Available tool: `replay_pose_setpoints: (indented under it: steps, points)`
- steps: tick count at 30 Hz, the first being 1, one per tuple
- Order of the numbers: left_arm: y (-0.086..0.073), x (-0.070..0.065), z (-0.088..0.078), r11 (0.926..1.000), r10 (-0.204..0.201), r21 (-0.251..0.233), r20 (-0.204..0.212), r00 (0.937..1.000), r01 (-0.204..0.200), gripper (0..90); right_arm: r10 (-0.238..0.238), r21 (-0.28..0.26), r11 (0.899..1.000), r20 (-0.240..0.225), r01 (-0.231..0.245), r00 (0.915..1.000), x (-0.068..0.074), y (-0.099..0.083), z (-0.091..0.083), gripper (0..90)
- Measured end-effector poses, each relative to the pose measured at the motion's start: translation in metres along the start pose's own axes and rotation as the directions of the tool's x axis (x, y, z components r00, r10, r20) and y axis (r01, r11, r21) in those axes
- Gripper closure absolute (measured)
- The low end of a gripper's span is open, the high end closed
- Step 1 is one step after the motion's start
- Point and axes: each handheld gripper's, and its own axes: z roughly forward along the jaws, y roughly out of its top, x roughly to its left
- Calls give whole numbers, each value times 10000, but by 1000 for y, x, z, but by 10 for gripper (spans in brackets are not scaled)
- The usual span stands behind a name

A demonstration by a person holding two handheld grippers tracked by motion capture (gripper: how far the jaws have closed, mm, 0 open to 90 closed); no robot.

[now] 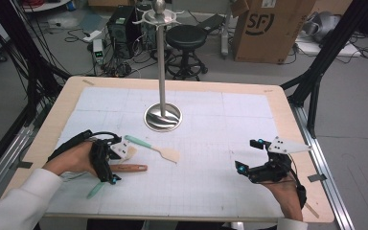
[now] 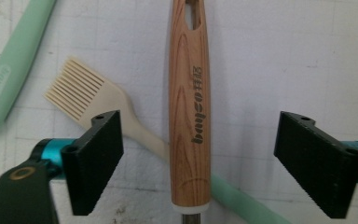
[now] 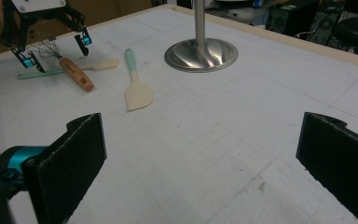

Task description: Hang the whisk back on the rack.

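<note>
We see a wood-grain handle [image 2: 189,107], rounded and brown with a dark printed word along it, a slot near its far end and a white collar where a metal stem begins; in the right gripper view thin whisk wires run from it under the left gripper [image 2: 198,158]. It lies on the white gridded mat of the counter [image 1: 287,103], near the left edge, crossing a pale silicone basting brush [image 2: 86,95] with a mint green handle. A second mint-handled utensil, a cream spatula [image 1: 155,147], lies just beside them toward the steel stand [image 1: 162,76] with its round base. The jaws of the left gripper stand spread on either side of the wooden handle, with clear gaps and touching nothing. The jaws of the right gripper [image 3: 200,163] are spread wide over bare mat, well apart from the utensils, and hold nothing. The whisk's wire head is cut off at the bottom of the left gripper view and hidden under the hand from above; the handle's lettering is hard to read.
</note>
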Motion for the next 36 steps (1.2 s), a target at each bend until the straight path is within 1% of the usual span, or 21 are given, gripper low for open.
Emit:
replay_pose_setpoints:
  steps: [1, 2, 3, 4, 5, 7, 8, 9, 11, 14, 16, 17, 20, 22, 24, 26, 30, 33, 36]
  points:
    - [0, 0, 0, 10000, 48, 37, 95, 9999, -48, 215, -11, -4, 10000, -28, 11, 10000, 0, 0, 0, 0]
    - [0, 0, 0, 10000, 48, 37, 95, 9999, -48, 258, -32, -9, 10000, -50, 32, 10000, 0, 0, 0, 0]
    - [0, 0, 2, 9999, 41, 163, 189, 9998, -44, 283, -22, -7, 10000, -53, 22, 10000, 0, 0, 0, 0]
    - [0, 0, 2, 9999, 41, 163, 189, 9998, -44, 288, -7, -5, 10000, -44, 7, 10000, 0, 0, 0, 0]
    - [0, 0, 2, 9997, -46, 250, 263, 9996, 39, 302, 20, -13, 10000, -45, -20, 10000, 0, 0, 0, 0]
    - [0, 0, 3, 9996, -23, 278, 298, 9996, 15, 336, 11, -11, 10000, -39, -11, 10000, 0, 0, 0, 0]
    - [0, 0, 3, 9992, -90, 395, 338, 9994, 77, 354, -2, -2, 10000, -20, 2, 10000, 0, 0, 0, 0]
    - [0, 0, 3, 9992, -55, 393, 267, 9996, 44, 373, -1, 0, 10000, -14, 1, 10000, 0, 0, 0, 0]
    - [-1, 0, 3, 9990, 28, 439, 325, 9995, -42, 412, -7, 16, 10000, -46, 7, 10000, 0, 0, 1, 0]
    - [0, 0, 4, 9986, 16, 526, 304, 9995, -32, 466, -29, 42, 10000, -22, 29, 10000, 0, 0, 1, 0]
    - [0, 0, 4, 9986, 75, 530, 273, 9996, -89, 487, -19, 42, 10000, -21, 19, 10000, 0, 0, 1, 0]
    - [0, 1, 4, 9981, 2, 614, 249, 9997, -17, 503, -19, 40, 10000, -21, 20, 10000, 0, 0, 1, 0]
    - [0, 1, 5, 9978, -18, 664, 155, 9999, 8, 541, -17, 40, 10000, -20, 17, 10000, 0, 0, 1, 0]
    - [0, 1, 5, 9978, 23, 657, 196, 9998, -36, 574, -14, 39, 10000, -17, 14, 10000, 0, 0, 1, 0]
    - [0, 1, 5, 9979, -24, 643, 245, 9997, 9, 602, 0, 35, 10000, -20, 1, 10000, 0, 0, 1, 0]
    - [0, 1, 5, 9978, 39, 654, 266, 9996, -56, 620, 24, 53, 10000, -10, -24, 10000, 0, 0, 1, 0]
    - [0, 0, 6, 9977, -36, 680, 130, 9999, 27, 671, 33, 47, 10000, -13, -32, 10000, 0, 0, 1, 0]
    - [0, 0, 6, 9975, 25, 704, 114, 9999, -33, 677, 6, 26, 10000, -26, -6, 10000, 0, 0, 1, 0]
    - [1, -1, 6, 9970, 110, 765, 15, 9999, -111, 678, 27, 51, 10000, -10, -26, 10000, 0, 0, 1, 0]
